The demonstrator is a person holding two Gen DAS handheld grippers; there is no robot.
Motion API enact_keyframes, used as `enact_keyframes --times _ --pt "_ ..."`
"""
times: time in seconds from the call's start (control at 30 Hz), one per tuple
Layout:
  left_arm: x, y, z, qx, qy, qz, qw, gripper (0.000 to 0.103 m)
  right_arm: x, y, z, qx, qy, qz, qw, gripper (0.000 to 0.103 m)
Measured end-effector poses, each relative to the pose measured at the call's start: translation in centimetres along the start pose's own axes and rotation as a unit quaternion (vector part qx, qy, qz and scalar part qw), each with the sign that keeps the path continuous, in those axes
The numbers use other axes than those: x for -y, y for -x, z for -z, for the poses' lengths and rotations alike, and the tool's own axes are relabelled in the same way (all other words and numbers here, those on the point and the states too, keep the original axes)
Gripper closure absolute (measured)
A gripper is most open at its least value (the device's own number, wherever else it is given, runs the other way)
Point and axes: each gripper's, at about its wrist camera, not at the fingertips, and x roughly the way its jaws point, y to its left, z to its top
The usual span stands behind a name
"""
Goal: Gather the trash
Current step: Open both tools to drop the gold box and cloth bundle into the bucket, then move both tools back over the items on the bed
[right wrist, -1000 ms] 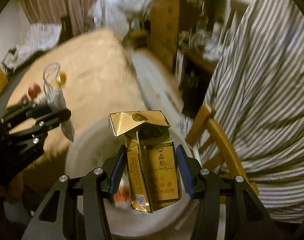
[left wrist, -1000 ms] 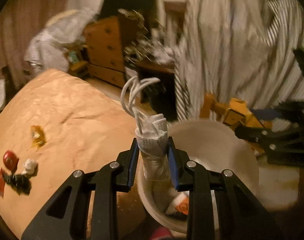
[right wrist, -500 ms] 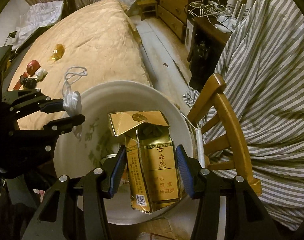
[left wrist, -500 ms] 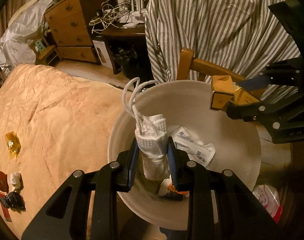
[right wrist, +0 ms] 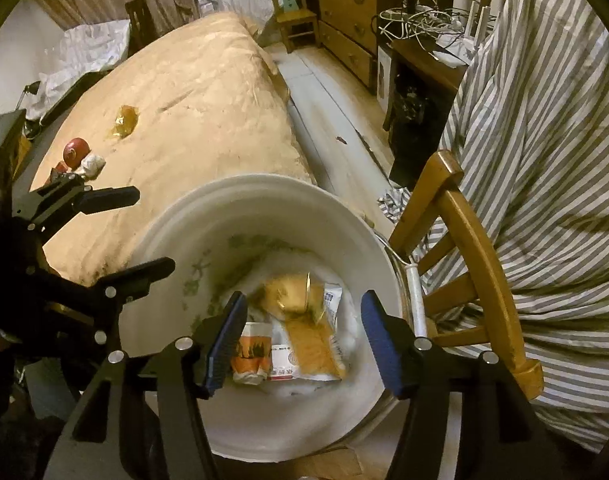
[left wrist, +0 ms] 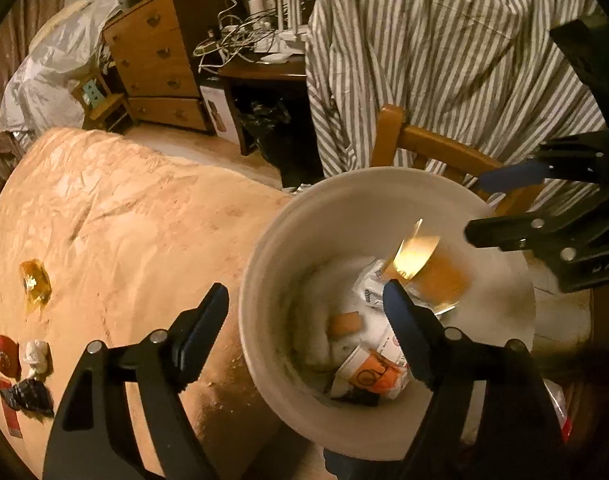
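A white bucket point(left wrist: 264, 240) point(right wrist: 176, 232) stands beside the bed and holds wrappers and a paper cup point(left wrist: 368, 372). The gold cigarette pack point(left wrist: 428, 268) point(right wrist: 304, 320) is blurred inside the bucket. My left gripper point(left wrist: 306, 320) is open and empty over the bucket's left rim. My right gripper point(right wrist: 302, 330) is open and empty above the bucket. On the bed point(left wrist: 124, 220) lie a yellow wrapper point(left wrist: 34, 284) point(right wrist: 125, 122), a red round thing point(left wrist: 4, 354) point(right wrist: 75, 151), a white crumpled bit point(left wrist: 36, 356) point(right wrist: 92, 164) and a black scrap point(left wrist: 28, 396).
A wooden chair point(right wrist: 468, 240) draped in striped cloth point(right wrist: 544, 140) stands right of the bucket. A chest of drawers point(left wrist: 156, 64) and a cluttered dark desk point(left wrist: 264, 68) line the far wall. Pale floor point(right wrist: 328, 108) runs between bed and desk.
Both grippers have opened. The white mask left my left gripper and the cigarette pack left my right gripper; both dropped into the bucket.
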Motion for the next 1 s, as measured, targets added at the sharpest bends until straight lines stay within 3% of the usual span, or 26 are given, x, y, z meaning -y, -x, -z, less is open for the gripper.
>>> enact_keyframes --times 0.17,0.37,0.53,0.67,0.77,0.87,1.0 --pt "-1.1 0.4 0.6 0.003 0.014 -0.003 0.9999 0.027 -0.3 0.6 0.4 0.010 -0.004 -0.008 1.000 0.041" --pt "-2.6 1.4 1.7 0.014 0.028 -0.002 0.9995 0.027 -2.1 1.6 0.2 0.036 0.011 -0.011 0.999 0.032" --pt "-4.6 2.3 3.7 0.024 0.049 -0.007 0.9985 0.027 -5.9 3.7 -0.2 0.103 0.040 -0.018 0.994 0.022" --pt "-7.9 2.6 6.6 0.024 0.071 -0.018 0.9970 0.026 -9.9 4.9 -0.3 0.155 0.060 -0.050 0.985 0.020" --pt "-11.8 2.9 9.2 0.021 0.113 -0.031 0.9929 0.026 -13.5 4.8 -0.8 0.175 0.078 -0.084 0.978 0.020" --pt "-16.0 3.6 12.2 0.022 0.156 -0.050 0.9863 0.026 -17.7 3.5 -1.4 0.182 0.108 -0.113 0.971 0.020" --pt "-22.4 4.0 15.9 0.016 0.215 -0.079 0.9734 0.025 -23.7 -0.3 -3.0 0.160 0.138 -0.140 0.967 0.020"
